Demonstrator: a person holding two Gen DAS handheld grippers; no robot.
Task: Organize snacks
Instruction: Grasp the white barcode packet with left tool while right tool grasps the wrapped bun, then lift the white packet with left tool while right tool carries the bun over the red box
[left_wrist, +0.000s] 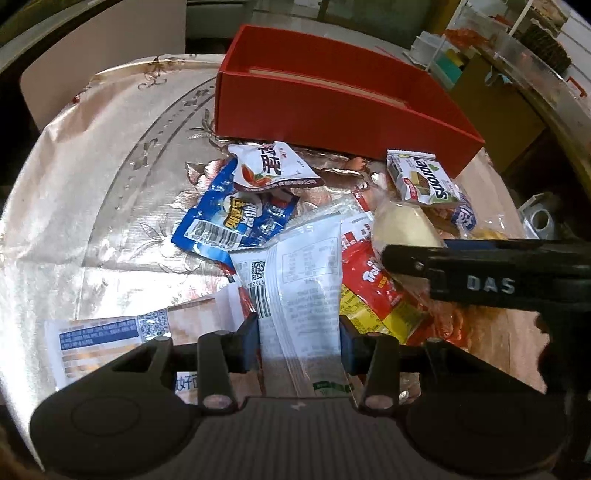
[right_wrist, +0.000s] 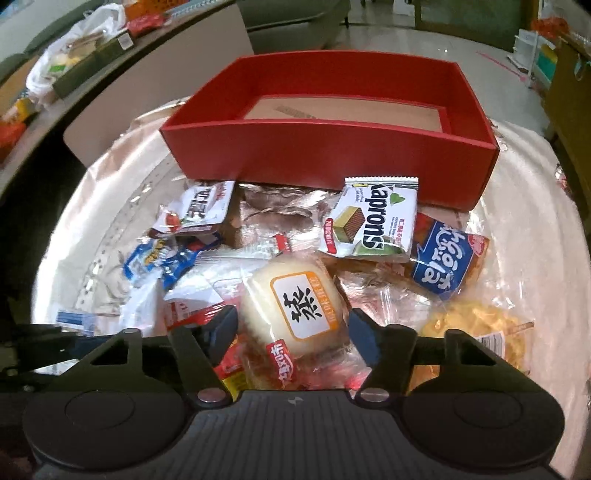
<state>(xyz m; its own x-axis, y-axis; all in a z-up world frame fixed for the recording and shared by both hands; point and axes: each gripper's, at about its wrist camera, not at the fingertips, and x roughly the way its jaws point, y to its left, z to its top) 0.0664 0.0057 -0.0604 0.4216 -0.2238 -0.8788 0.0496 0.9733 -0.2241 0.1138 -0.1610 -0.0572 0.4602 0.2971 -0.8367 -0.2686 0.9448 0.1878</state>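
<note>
A heap of snack packets lies on the round table in front of an empty red box (left_wrist: 332, 110), which also shows in the right wrist view (right_wrist: 332, 147). My left gripper (left_wrist: 299, 336) has its jaws on both sides of a white packet (left_wrist: 306, 273) with a barcode. My right gripper (right_wrist: 293, 332) has its jaws around a pale steamed cake packet (right_wrist: 295, 302) with an orange-framed label. The cake (left_wrist: 402, 225) and the right gripper's finger (left_wrist: 480, 273) show in the left wrist view. A white Kaprons wafer packet (right_wrist: 373, 221) lies near the box.
A blue packet (left_wrist: 236, 221), a white-and-brown packet (left_wrist: 273, 166), a red packet (left_wrist: 369, 280) and a blue-orange packet (right_wrist: 447, 262) lie in the heap. The shiny tablecloth (left_wrist: 92, 184) covers the table. Shelves and cartons stand behind (left_wrist: 498, 74).
</note>
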